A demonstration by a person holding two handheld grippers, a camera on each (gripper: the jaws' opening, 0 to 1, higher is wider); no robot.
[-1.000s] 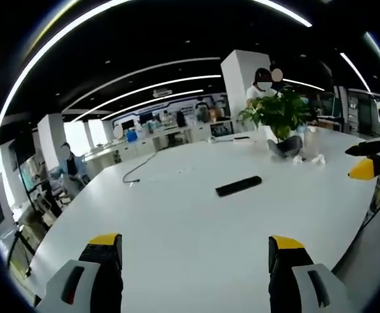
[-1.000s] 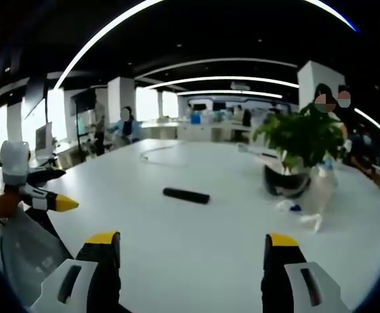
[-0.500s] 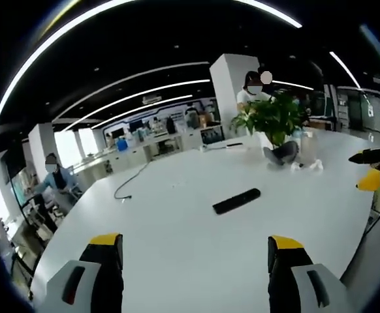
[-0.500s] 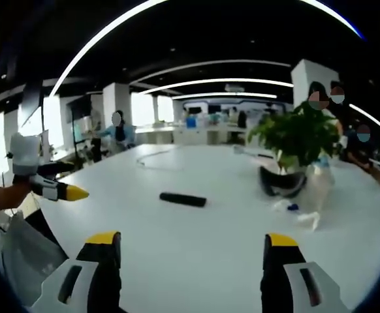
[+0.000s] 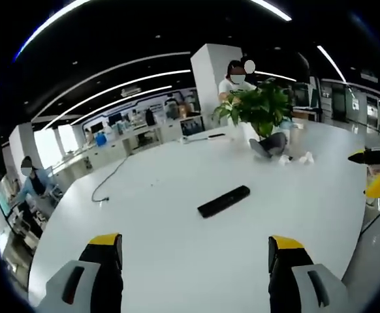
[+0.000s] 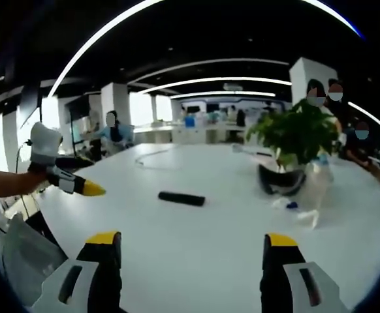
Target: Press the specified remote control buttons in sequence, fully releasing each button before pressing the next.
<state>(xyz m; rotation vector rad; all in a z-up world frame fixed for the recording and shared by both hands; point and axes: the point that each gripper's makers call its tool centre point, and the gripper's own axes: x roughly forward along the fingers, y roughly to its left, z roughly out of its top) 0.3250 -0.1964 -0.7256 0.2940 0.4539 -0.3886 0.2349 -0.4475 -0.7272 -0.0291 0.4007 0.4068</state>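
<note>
- Remote (image 5: 224,201) (image 6: 181,198): slim black bar, flat on white bench (image 5: 177,254), ahead of both claws.
- Left claw (image 5: 194,251), right claw (image 6: 185,249): jaws wide apart, holding nothing.
- Bare bench all round the remote; potted plant (image 5: 260,114) well beyond.

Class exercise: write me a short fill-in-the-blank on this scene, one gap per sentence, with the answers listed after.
1. The remote control lies flat on the ___ table.
2. The left hand-held gripper has its jaws ___.
3. Beyond the remote stands a potted ___.
4. A thin ___ trails across the table's far side.

Answers: white; open; plant; cable
</note>
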